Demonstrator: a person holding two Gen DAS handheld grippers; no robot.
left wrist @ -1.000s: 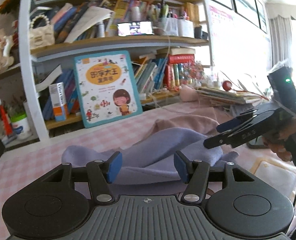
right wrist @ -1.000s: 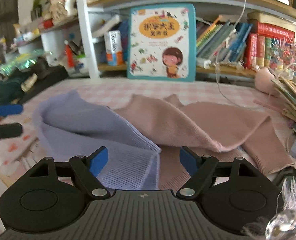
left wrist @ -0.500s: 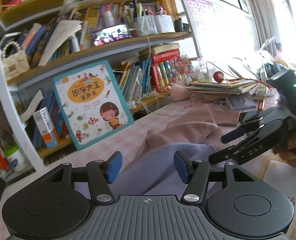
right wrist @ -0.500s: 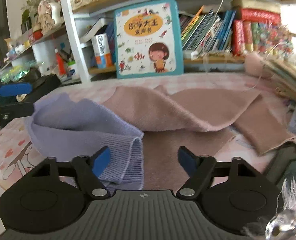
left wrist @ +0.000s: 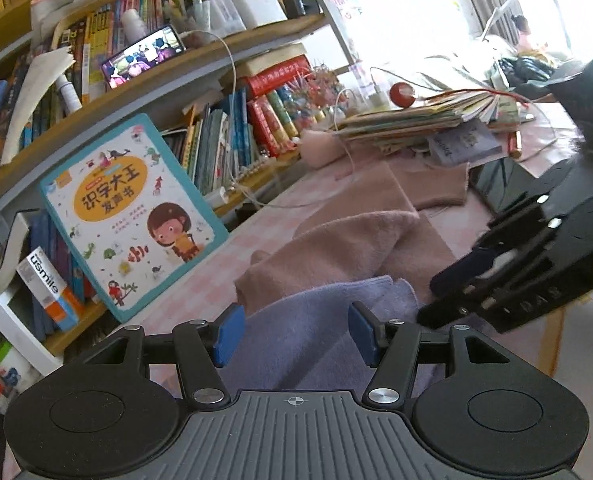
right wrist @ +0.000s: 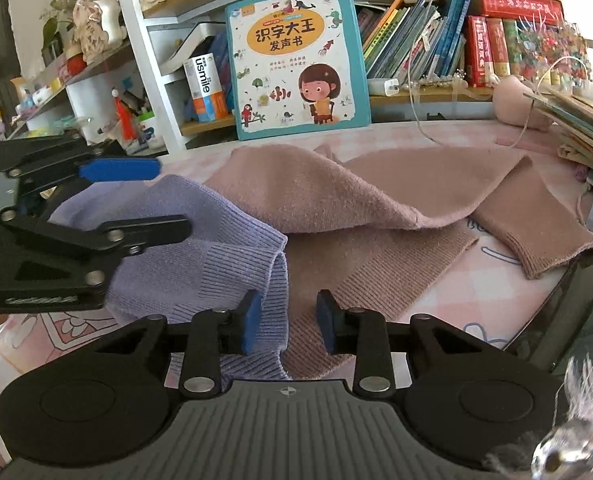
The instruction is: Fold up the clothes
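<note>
On the pink checked table (right wrist: 476, 292) lie two knitted garments: a lavender sweater (right wrist: 216, 252) with a ribbed hem, bunched into soft folds at the near left, and a dusty-pink sweater (right wrist: 356, 200) of a fuzzier knit, spread wider behind and to the right of it, with one ribbed cuff reaching toward the right edge. Two grippers work here, each with two black fingers tipped by flat blue pads. The right gripper (right wrist: 286, 322) has just been closing its jaws; the lavender ribbed hem stands between them, touching the left pad, while the right pad is still clear of the cloth with pink knit showing in the gap, so it does not yet pinch. The left gripper (left wrist: 292, 334) hovers with its jaws standing apart over the lavender fabric, which shows between the pads without being pressed. Behind the garments one large picture book (right wrist: 296, 56) with a teal border and a cartoon child on its glossy cover leans upright against the bookshelf (right wrist: 416, 92), whose boards are crowded with upright book spines. One stack of thin books (left wrist: 416, 114) lies flat at the table's right end.
</note>
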